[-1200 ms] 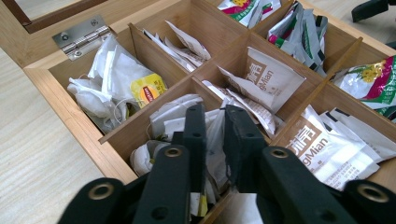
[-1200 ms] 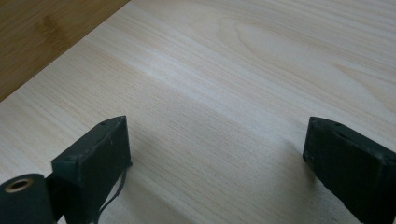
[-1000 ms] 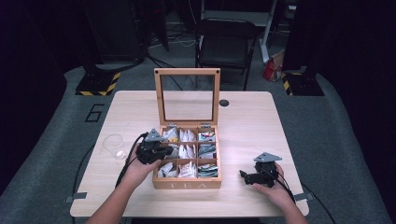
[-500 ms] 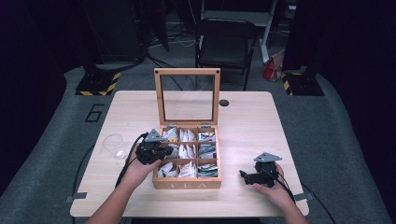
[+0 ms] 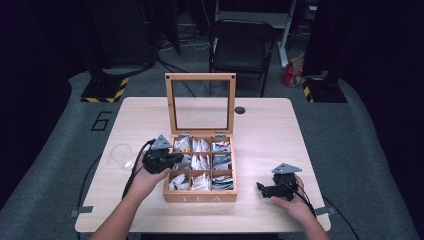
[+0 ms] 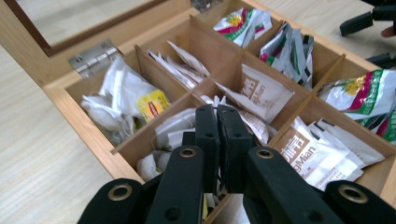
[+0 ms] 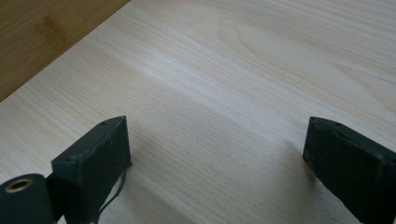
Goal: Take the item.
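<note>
- Little has moved since the earlier frame: the left gripper [image 5: 172, 159] is seen at the same spot over the box's left column, and the right gripper [image 5: 264, 189] is unchanged on the table [image 5: 265, 135].
- White tea bags [image 6: 168, 133] lie in the middle-left compartment, directly under and just ahead of the left gripper [image 6: 217, 112]; its jaws are pressed together, and whether a bag's edge is pinched between them cannot be told.
- These bags are seen as soft, crumpled white paper pouches, loosely heaped; one in the next compartment towards the hinge carries a yellow label [image 6: 153, 105].
- Neighbouring compartments hold flat sachets: white-and-brown printed packets [image 6: 310, 156], silver foil ones [image 6: 292, 49], and glossy ones in green, red and white [image 6: 362, 91].
- The box [image 5: 201, 196] is made of light wood with thin partitions forming nine square compartments; "TEA" is lettered on its front wall.
- Its lid [image 5: 201, 102], a wooden frame around a clear pane, is stood upright at the far side, fixed by a metal hinge [image 6: 93, 56].
- The right gripper [image 7: 217, 154] rests on the table well apart from the box's right wall, with its black, blocky jaws spread wide and nothing between them.
- A clear cup [image 5: 120, 155] stands on the table just left of the left hand [image 5: 145, 180].
- The table top is pale wood-grain laminate, smooth and matte.
</note>
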The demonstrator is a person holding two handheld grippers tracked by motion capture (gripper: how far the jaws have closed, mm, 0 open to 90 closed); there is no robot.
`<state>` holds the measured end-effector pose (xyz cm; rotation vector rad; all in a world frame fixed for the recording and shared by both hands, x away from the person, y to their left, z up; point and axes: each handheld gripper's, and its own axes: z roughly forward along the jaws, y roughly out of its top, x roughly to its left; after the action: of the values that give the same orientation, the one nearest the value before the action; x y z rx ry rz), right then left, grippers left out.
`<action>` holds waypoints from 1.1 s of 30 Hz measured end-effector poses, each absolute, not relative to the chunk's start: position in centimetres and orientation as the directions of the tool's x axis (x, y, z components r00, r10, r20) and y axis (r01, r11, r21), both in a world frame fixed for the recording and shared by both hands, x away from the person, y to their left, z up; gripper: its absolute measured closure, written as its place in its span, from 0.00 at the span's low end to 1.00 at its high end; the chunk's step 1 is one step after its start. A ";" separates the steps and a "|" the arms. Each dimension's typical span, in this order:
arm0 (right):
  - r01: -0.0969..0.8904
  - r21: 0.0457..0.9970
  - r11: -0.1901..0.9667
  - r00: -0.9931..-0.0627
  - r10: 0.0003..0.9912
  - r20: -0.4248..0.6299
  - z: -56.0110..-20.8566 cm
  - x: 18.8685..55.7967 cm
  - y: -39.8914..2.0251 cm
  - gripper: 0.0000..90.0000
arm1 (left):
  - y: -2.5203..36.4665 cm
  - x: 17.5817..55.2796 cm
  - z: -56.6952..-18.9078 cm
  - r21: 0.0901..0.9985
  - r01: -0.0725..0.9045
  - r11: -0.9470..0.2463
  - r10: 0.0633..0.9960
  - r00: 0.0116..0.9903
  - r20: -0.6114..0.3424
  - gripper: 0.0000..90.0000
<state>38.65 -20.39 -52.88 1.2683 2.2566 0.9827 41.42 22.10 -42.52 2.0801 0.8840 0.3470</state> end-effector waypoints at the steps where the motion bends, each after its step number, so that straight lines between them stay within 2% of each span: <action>1: 0.592 0.725 0.351 -0.526 0.850 0.017 -52.9 38.6 -20.4 0.07 | 22.1 41.4 -42.3 0.786 0.465 -0.407 0.696 0.716 -0.063 0.97; 33: 0.591 0.726 0.352 -0.524 0.852 0.013 -52.9 38.7 -20.4 0.07 | 23.4 40.9 -37.3 0.825 0.410 -0.388 0.704 0.710 -0.022 0.97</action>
<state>38.66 -20.38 -52.89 1.2675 2.2530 0.9791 40.93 23.36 -37.32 2.0307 0.8492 0.4200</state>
